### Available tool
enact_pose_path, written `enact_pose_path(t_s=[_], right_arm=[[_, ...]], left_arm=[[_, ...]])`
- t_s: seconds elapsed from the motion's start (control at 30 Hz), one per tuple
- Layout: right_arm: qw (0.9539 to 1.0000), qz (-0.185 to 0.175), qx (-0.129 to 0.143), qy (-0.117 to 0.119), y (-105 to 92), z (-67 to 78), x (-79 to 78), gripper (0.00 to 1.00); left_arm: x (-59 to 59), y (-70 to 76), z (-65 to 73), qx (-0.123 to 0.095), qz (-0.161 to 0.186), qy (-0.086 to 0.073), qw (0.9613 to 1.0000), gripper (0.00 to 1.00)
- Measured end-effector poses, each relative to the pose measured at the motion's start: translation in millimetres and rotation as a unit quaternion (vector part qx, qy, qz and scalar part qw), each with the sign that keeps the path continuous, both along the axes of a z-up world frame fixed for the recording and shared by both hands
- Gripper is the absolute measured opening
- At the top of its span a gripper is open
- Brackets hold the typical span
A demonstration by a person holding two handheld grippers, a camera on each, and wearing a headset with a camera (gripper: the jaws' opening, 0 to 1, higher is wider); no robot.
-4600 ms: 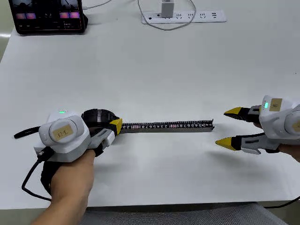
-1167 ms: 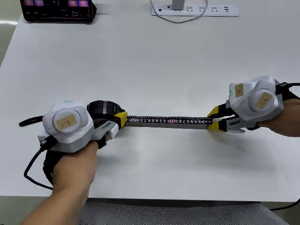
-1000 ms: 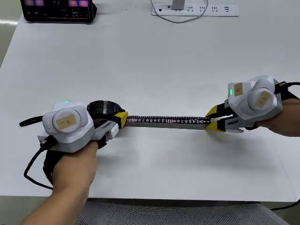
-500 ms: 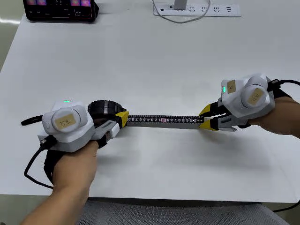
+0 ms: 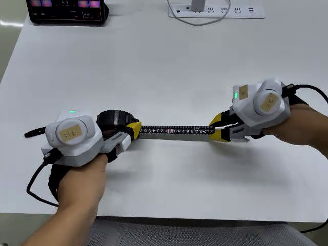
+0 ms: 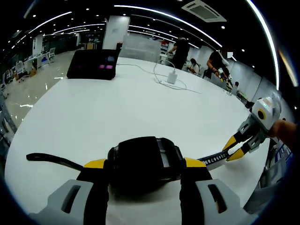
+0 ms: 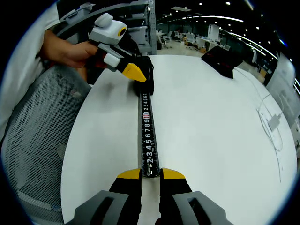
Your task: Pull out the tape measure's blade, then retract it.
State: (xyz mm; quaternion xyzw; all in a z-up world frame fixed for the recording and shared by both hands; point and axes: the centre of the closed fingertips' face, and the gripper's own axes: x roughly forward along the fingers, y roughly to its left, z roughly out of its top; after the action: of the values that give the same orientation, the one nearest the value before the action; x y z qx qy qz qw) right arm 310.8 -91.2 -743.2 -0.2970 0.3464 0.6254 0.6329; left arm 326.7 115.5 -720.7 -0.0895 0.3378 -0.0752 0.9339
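Working on white table, task item lying L–R along near edge.

Clamping tape measure case w/ L gripper, jaws pressed tight on both flanks. Prob. pinning body down so blade tension isn't dragging it.

Pinching blade tip w/ R gripper, jaws closed on the end; hook itself hidden btwn yellow tips. Holding in line w/ case mouth, so blade running straight + flat on tabletop, no kink visible.

Judging: blade part extended, so either ending the pull or starting the feed-back; not telling which. Retract not done. Gripping tip rather than freeing it, prob. guarding vs snap-back.

Noting surroundings:
- Sitting below near edge, mesh chair, under the work.
- Standing at far-left corner, dark tablet, screen lit, well apart.
- Lying at far edge, power strip w/ charger plugged in + white cable looping; also well apart.
- Hanging off near-left edge, black cord from L gripper.
- Trailing left of case, black strap, flat, off blade line.
- Seeing ppl in background via left gripper view, far from bench.

Finding nothing btwn case and R gripper along blade; path looking free.
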Motion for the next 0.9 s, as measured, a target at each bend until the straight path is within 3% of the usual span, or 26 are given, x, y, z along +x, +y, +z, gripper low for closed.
enact_pose_path(t_s=[0.9], right_arm=[[0.9998,0.008,0.017,0.004,30.5,0.9,-1.4,0.10]], left_arm=[[-0.4,0.2,0.2,-0.007,0.000,0.002,1.0000,0.56]])
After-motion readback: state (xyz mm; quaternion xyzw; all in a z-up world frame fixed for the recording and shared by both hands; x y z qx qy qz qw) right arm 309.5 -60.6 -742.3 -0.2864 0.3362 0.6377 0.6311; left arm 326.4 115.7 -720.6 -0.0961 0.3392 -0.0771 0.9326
